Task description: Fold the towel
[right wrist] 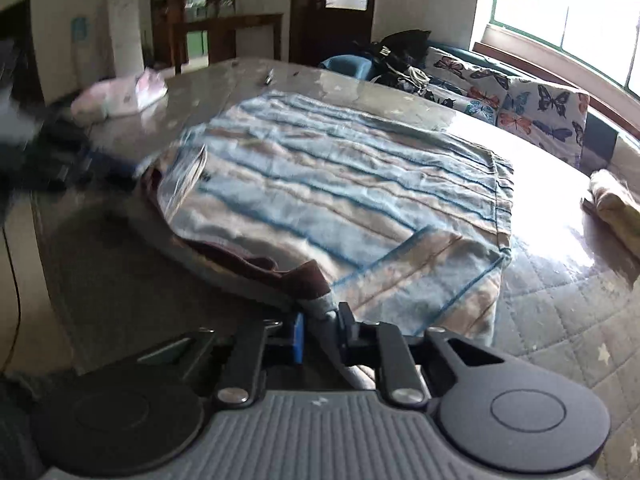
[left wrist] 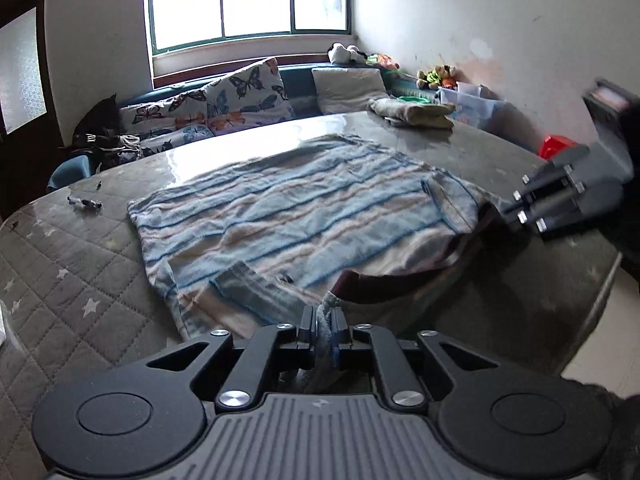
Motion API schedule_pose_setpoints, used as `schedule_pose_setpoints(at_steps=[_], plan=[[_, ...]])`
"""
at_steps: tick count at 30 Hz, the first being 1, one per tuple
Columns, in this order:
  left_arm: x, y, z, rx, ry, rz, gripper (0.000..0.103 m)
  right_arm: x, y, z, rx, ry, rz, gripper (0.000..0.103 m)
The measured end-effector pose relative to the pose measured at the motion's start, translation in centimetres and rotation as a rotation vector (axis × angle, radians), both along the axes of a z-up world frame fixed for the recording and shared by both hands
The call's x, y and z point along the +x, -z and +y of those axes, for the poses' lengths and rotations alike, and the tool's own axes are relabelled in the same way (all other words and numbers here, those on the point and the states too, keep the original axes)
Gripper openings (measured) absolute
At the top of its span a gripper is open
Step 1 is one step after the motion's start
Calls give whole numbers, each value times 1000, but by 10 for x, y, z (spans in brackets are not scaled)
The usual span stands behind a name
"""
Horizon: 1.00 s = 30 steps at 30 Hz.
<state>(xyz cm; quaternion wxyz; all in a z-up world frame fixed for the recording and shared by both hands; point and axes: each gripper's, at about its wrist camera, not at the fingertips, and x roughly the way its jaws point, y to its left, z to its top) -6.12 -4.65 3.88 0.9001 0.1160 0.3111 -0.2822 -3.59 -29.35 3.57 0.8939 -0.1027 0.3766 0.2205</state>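
A window is lighting a room where a glossy surface, covered with a quilted star-print cloth, is standing in front of a sofa with butterfly cushions. The towel, striped in blue and tan, is lying across the middle of the surface with a second layer showing beneath its near edge, so it is already looking doubled at least once. A dark maroon lining is peeking out along that lifted near edge.

The left hand-held gripper is clenching one near corner of the towel, cloth bunching between its fingers. The right hand-held gripper is pinching the other near corner; in the left view it is coming in from the right edge with the fabric drawn taut toward it. Both corners are hanging just above the surface while the far part is resting flat.

Several things could be going wrong from here. The top layer is thin in each grip, so an uneven pull may be slipping one corner free and letting the edge collapse. Dragging rather than lifting may be sliding the whole towel on the slick surface, skewing the stripes. The small dog-eared flaps near each corner may be getting trapped inside the fold, leaving a lumpy, misaligned edge. A folded cloth is sitting at the far side, well apart.
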Motion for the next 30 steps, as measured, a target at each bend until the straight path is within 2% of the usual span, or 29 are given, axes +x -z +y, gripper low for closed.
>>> schedule_pose_setpoints(at_steps=[2,4,7,11,13,25,30], plan=[[-9,1,1,13,10,-13,14,5,-5,-3,31,18,4,11],[-17,3,1,34,18,-29,27,7,-8,-4,45,27,1,11],[-25,8,-1,80,23,-55,39,8,-11,-3,48,32,-7,10],[-34,15,-1,131,33,-85,42,9,-12,-3,55,45,-13,10],[-38,17,-1,141,39,-93,48,8,-13,-4,60,53,-16,10],[-52,31,-14,233,100,-173,50,12,-16,-1,63,78,-30,10],[-48,36,-20,278,79,-218,50,14,-15,1,66,86,-30,10]])
